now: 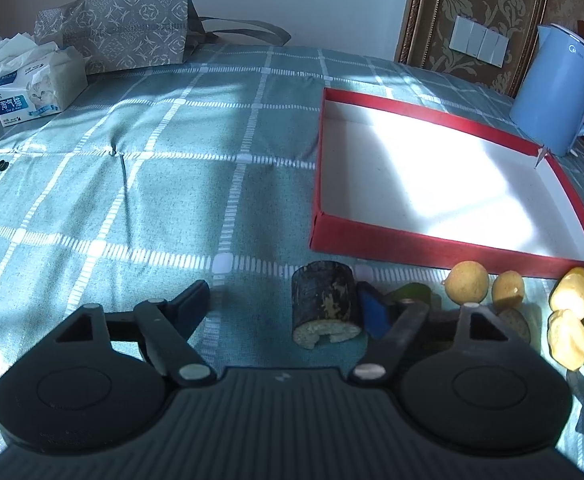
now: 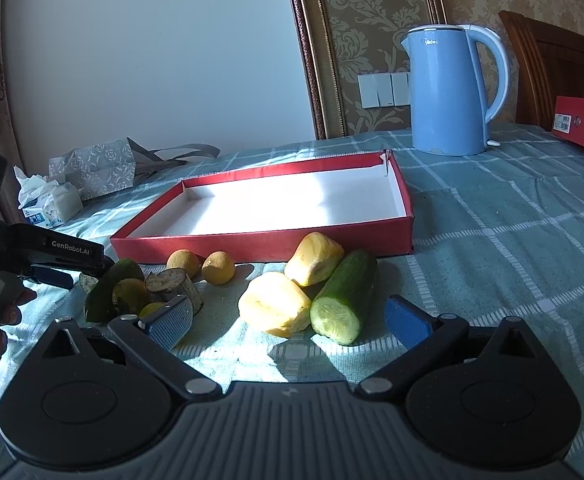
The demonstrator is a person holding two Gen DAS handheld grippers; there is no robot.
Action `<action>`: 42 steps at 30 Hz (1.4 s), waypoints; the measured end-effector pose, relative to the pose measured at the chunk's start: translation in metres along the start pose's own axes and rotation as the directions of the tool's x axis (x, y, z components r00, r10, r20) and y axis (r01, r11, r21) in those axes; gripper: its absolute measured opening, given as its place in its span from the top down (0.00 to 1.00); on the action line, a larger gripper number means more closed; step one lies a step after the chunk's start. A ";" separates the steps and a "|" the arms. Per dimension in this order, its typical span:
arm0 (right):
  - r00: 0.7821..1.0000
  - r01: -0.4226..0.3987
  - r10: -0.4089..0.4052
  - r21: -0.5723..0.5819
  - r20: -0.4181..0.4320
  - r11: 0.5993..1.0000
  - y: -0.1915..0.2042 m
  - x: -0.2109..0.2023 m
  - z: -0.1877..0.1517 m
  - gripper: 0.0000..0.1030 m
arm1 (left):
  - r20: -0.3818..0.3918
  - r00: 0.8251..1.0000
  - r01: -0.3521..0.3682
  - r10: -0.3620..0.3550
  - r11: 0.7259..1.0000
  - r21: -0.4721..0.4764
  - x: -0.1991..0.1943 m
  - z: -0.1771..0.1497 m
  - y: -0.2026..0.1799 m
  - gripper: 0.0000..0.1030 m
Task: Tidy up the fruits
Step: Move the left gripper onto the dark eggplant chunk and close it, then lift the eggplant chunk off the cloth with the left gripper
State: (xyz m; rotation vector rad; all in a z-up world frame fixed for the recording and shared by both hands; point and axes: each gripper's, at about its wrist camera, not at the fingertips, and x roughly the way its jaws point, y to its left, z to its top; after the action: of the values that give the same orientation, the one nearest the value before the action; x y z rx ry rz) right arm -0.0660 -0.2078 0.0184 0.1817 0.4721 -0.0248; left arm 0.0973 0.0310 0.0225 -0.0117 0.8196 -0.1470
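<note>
My left gripper (image 1: 284, 306) is open around a dark eggplant chunk (image 1: 325, 304) standing on the checked cloth. The chunk sits against the right blue pad (image 1: 373, 312), and the left finger is well apart from it. Right of it lie a green piece (image 1: 411, 292), two small yellow round fruits (image 1: 465, 282) and yellow peeled pieces (image 1: 573, 294). The red tray (image 1: 319, 232) with a white floor holds nothing. My right gripper (image 2: 288, 320) is open just short of a yellow piece (image 2: 274, 308) and a cut cucumber (image 2: 345, 296).
A blue kettle (image 2: 447, 92) stands behind the tray, and a red box (image 2: 583, 126) lies at the far right. A tissue pack (image 1: 36, 84) and a patterned paper bag (image 1: 120, 32) sit at the far left. A hand (image 2: 12, 308) holds the left gripper.
</note>
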 end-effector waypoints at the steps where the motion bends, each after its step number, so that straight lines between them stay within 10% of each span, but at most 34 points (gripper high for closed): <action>1: 1.000 0.000 0.000 0.003 0.000 1.000 0.000 0.000 0.000 0.00 | 0.005 1.000 0.005 -0.005 1.000 0.005 -0.002 0.000 -0.001 0.39; 4: 1.000 -0.001 0.001 0.002 -0.004 1.000 0.000 0.001 0.000 0.00 | 0.018 1.000 0.002 -0.003 0.999 0.034 -0.007 0.000 -0.008 0.71; 22: 0.998 0.030 -0.026 -0.089 0.055 0.996 0.002 -0.017 -0.004 0.00 | 0.153 0.988 -0.005 0.001 1.000 0.025 -0.034 -0.007 -0.009 0.72; 24: 0.995 0.082 -0.072 -0.143 0.070 0.986 0.004 -0.024 -0.007 0.00 | 0.171 0.985 0.007 -0.012 1.000 0.026 -0.040 -0.006 -0.008 0.96; 38: 0.989 0.105 -0.083 -0.180 0.124 0.978 0.003 -0.026 -0.004 0.00 | 0.108 0.993 0.058 -0.050 0.996 -0.067 -0.033 -0.006 0.026 0.93; 42: 0.990 0.078 -0.057 -0.163 0.127 0.984 0.002 -0.026 -0.003 0.00 | 0.095 0.992 0.088 -0.080 0.993 -0.083 -0.034 -0.008 0.029 0.71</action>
State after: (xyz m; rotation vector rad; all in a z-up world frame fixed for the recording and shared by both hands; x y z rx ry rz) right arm -0.0901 -0.2054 0.0281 -0.0010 0.3563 -0.0622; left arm 0.0717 0.0650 0.0398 -0.1345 0.7336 -0.1889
